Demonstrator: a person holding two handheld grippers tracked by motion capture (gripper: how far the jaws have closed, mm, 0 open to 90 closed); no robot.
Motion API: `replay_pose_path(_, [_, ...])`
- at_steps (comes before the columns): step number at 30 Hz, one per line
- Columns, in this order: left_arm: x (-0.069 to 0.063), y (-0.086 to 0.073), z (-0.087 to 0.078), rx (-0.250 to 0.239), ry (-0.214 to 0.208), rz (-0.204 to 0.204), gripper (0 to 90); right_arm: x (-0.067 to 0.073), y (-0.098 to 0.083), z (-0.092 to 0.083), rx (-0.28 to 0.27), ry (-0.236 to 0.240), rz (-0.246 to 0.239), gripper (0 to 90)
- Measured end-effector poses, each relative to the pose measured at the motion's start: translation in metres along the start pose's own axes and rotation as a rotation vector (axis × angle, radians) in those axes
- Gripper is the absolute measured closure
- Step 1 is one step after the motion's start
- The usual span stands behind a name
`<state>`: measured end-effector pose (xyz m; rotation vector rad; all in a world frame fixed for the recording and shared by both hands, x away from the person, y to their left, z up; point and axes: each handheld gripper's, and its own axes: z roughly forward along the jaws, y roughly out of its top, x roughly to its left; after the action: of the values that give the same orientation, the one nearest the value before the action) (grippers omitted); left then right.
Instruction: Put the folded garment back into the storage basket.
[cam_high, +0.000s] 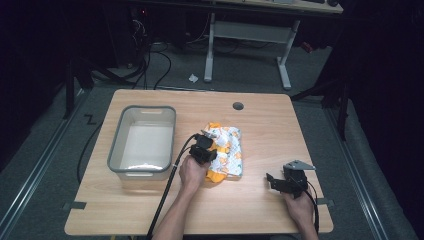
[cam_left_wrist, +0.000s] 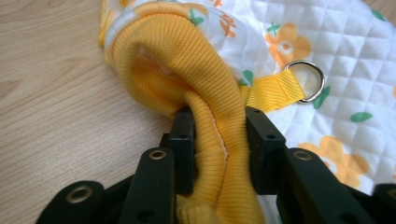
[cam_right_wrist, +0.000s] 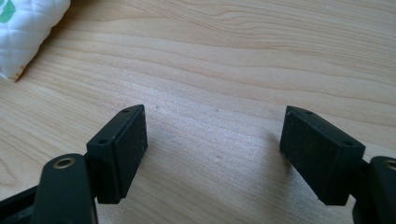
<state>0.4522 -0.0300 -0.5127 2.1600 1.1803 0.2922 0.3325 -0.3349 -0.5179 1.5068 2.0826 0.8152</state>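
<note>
A white quilted garment (cam_high: 229, 149) with orange flowers and a yellow ribbed hem (cam_left_wrist: 187, 70) lies folded in the middle of the wooden table (cam_high: 280, 130). My left gripper (cam_high: 211, 150) sits at the garment's near left edge, and in the left gripper view its jaws (cam_left_wrist: 217, 121) are shut on a bunched fold of the yellow ribbed hem. A yellow strap with a metal ring (cam_left_wrist: 308, 79) lies just beyond the jaws. My right gripper (cam_high: 271, 182) rests low over bare wood to the right of the garment, open (cam_right_wrist: 212, 135) with nothing between its pads. A white corner of the garment (cam_right_wrist: 23, 32) lies far from those pads.
A grey plastic bin (cam_high: 116, 145) stands empty left of the garment, close to my left hand. A round cable hole (cam_high: 238, 106) is near the table's far edge. Black cables trail from both grippers toward the near edge. A desk frame stands on the floor beyond.
</note>
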Motion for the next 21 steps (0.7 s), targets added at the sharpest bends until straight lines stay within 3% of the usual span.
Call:
replay_pose_path(11, [-0.003,0.000,-0.007,-0.013,-0.037,0.004,74.2,0.000,0.000,0.000,0.000,0.002,-0.002,23.2])
replay_pose_path(21, [-0.005,0.004,-0.023,-0.071,-0.062,0.014,75.2,0.000,0.000,0.000,0.000,0.002,-0.002,23.2])
